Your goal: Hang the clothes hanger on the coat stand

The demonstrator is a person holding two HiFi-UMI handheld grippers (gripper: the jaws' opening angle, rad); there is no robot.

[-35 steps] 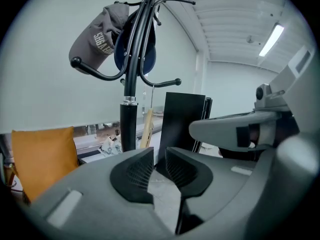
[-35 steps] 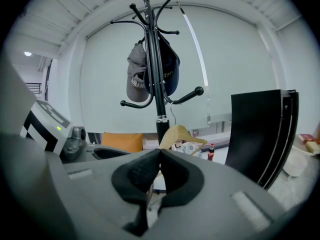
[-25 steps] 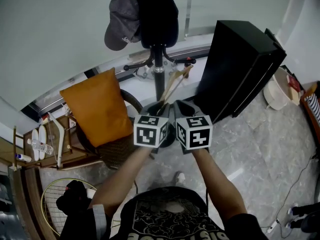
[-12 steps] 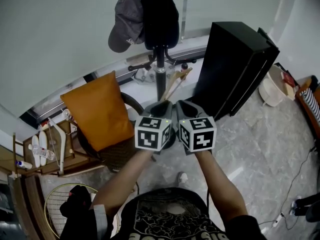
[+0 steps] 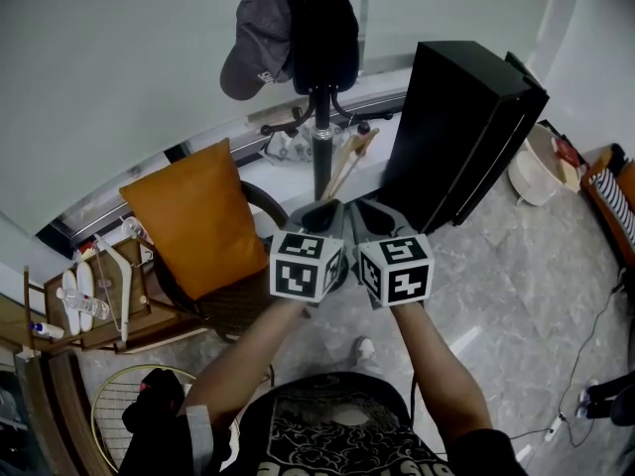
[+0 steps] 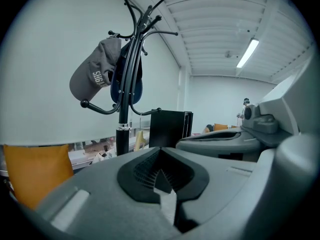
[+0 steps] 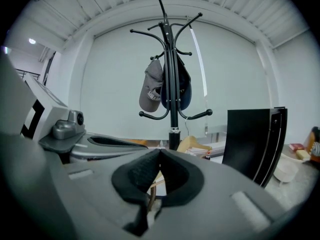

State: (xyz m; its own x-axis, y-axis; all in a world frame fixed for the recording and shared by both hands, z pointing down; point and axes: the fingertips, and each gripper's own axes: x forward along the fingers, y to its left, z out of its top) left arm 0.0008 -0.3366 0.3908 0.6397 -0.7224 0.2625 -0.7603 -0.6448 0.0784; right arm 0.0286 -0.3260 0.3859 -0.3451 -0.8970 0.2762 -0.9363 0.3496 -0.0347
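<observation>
The black coat stand point(image 5: 321, 142) rises straight ahead, with a grey cap point(image 5: 260, 38) and a dark cap point(image 5: 322, 28) on its upper hooks. A wooden hanger point(image 5: 349, 159) slants from the stand's lower right arm down to my grippers. In the right gripper view the hanger point(image 7: 194, 144) shows its thin wire hook reaching that arm. The right gripper point(image 7: 159, 156) is shut on the hanger's near end, and a wooden strip shows between its jaws. The left gripper point(image 6: 161, 156) is shut beside it, with nothing visible in it. Both point at the stand point(image 6: 124, 109).
A tall black cabinet point(image 5: 456, 127) stands right of the stand. An orange cushion point(image 5: 193, 226) leans on a dark chair to the left. A wooden rack point(image 5: 109, 286) and a racket point(image 5: 119, 405) lie at lower left, a white basin point(image 5: 536, 172) at far right.
Both grippers and the hanger keep almost the same pose. The head view has drifted a little, so the stand and cabinet sit slightly higher in the picture.
</observation>
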